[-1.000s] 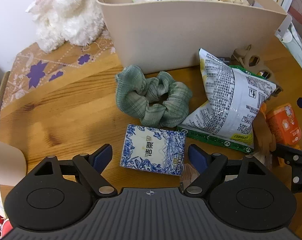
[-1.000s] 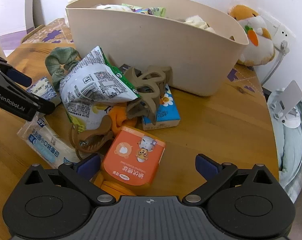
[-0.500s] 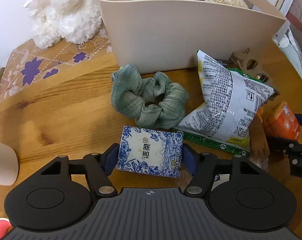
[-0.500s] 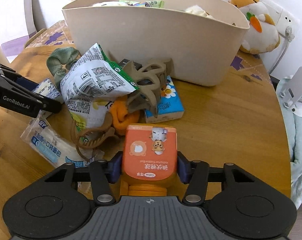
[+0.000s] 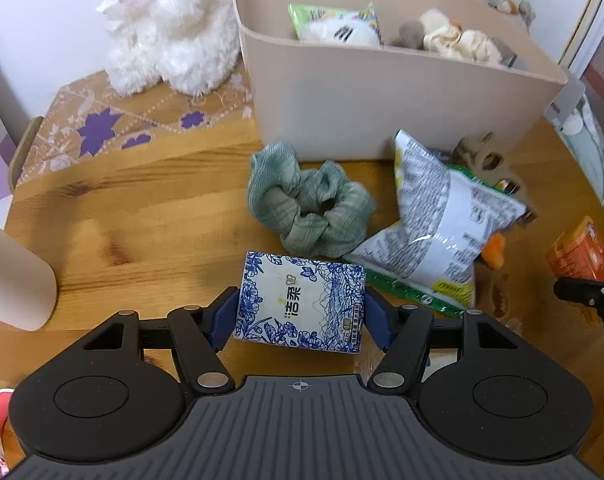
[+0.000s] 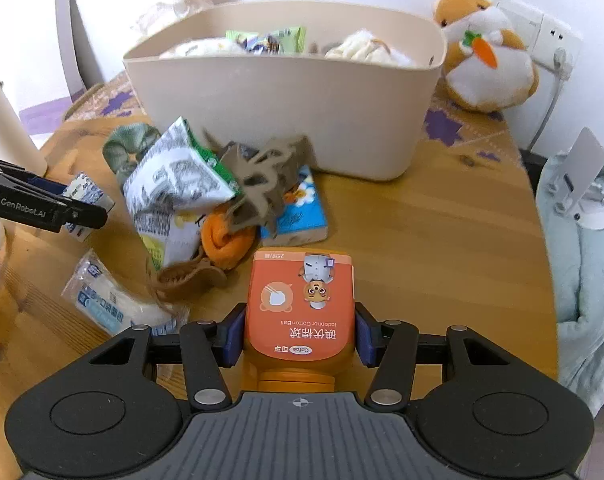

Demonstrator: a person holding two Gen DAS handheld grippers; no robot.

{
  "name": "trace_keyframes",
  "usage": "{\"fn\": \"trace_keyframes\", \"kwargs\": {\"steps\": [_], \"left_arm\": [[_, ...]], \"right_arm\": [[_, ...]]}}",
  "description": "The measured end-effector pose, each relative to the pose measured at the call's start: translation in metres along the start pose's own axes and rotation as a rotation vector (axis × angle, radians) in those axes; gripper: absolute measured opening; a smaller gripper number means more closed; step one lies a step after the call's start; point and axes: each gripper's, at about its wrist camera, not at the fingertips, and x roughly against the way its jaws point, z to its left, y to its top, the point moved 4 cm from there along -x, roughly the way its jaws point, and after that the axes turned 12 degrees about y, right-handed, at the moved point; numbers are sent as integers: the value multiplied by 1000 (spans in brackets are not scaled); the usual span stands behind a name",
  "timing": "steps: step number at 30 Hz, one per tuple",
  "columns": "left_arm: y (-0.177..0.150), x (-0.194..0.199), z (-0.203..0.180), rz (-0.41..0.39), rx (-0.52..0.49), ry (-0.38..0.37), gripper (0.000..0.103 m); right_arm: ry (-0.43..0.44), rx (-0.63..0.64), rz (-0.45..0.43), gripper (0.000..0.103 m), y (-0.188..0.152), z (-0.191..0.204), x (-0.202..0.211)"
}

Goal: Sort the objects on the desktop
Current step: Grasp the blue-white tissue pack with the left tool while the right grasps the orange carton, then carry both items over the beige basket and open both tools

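The snack bag (image 6: 174,184) covers most of the green scrunchie (image 6: 128,146) and part of the blurred brown hair claw (image 6: 262,184); the bin (image 6: 282,112) hides its lower contents.

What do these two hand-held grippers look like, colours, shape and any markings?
Both match: the left hand-held gripper and the right hand-held gripper have a ribbed dark grey body with a small crosshair mark, black linkage arms with silver pivot pins over two round black discs, and blue pads. White lettering, GenRobot.AI, runs along the left one's side. No cables or sleeves show.
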Motion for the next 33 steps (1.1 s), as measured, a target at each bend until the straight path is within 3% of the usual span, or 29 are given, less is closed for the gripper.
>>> {"fn": "trace_keyframes", "kwargs": {"steps": [11,24,33], "left_arm": [[32,39,16,-109,48,16,66],[118,71,22,-256,99,8,66],[168,75,0,-315,89,14,66]], "right_arm": [[-30,3,-110,51,37,-33,42],[-88,-17,-245,51,102,-77,73],[-101,4,-305,51,147,-79,68]]}}
